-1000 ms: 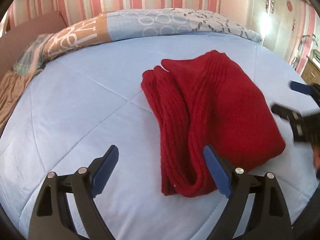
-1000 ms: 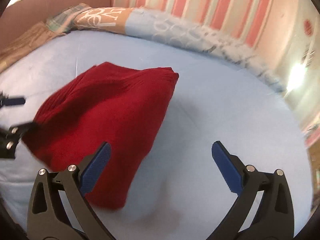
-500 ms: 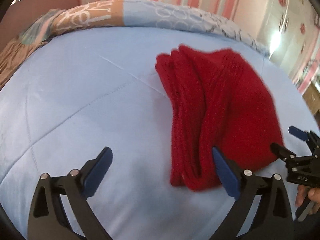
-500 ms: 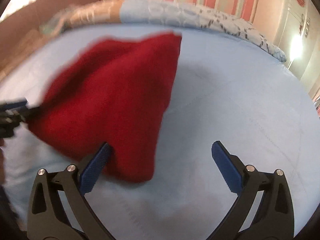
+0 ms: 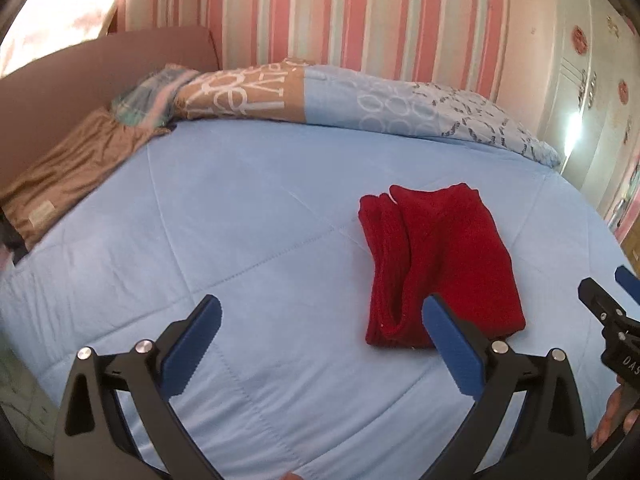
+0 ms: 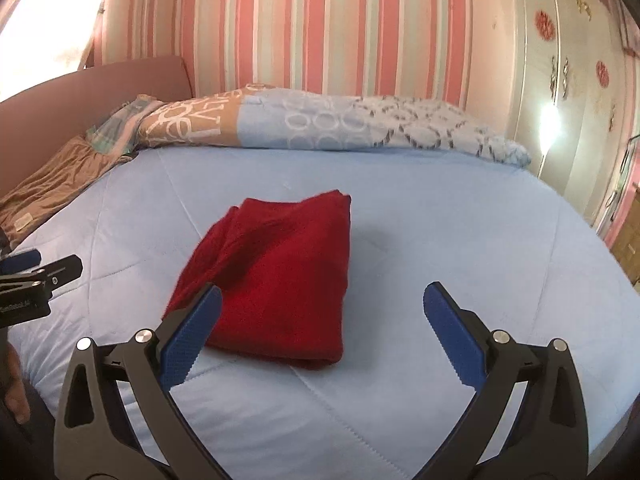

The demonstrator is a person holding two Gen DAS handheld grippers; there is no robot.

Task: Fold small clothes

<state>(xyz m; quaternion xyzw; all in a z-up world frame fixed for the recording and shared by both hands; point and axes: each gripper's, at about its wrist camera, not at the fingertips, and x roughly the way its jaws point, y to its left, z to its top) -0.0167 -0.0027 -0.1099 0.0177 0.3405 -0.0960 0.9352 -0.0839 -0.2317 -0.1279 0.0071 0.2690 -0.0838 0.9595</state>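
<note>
Folded red knit garment (image 5: 440, 264) flat on blue bed quilt (image 5: 240, 240), left tongs (image 5: 320, 344) opening with nothing between, right tongs (image 6: 320, 340) spread and empty

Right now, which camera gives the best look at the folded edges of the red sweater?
The left wrist view: the red sweater shows its stacked folded layers along one side. The right wrist view shows mostly its flat top, one corner behind a gripper finger.
</note>
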